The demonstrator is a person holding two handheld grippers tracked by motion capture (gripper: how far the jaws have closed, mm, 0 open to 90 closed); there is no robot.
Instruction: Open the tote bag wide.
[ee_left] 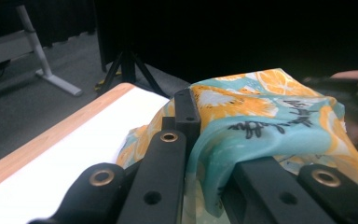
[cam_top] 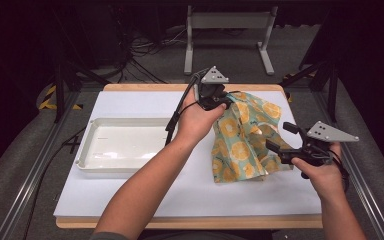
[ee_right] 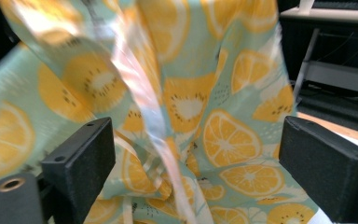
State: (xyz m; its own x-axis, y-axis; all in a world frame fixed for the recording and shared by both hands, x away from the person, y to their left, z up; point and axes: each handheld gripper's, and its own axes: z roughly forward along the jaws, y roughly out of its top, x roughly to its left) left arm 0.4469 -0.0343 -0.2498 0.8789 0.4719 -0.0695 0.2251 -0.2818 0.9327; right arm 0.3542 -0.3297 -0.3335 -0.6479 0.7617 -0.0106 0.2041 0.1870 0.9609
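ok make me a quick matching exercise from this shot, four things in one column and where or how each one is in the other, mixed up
Things:
1. left tool
2. right tool
3. white tray
4. fruit-print cloth

States:
A. lies on the table left of the cloth
B. jaws wide apart at the cloth's lower edge, not pinching
C. hangs from one raised corner, bottom resting on the table
D. shut on the cloth's top corner

Pairs: 1-D, 2-B, 3-A, 4-C

Cloth (cam_top: 242, 137): teal-mint with orange citrus-slice print, some black scribble marks. Tray (cam_top: 87, 145) left of the cloth: white. Mat (cam_top: 145, 102): white, on light wood table (cam_top: 180, 223).
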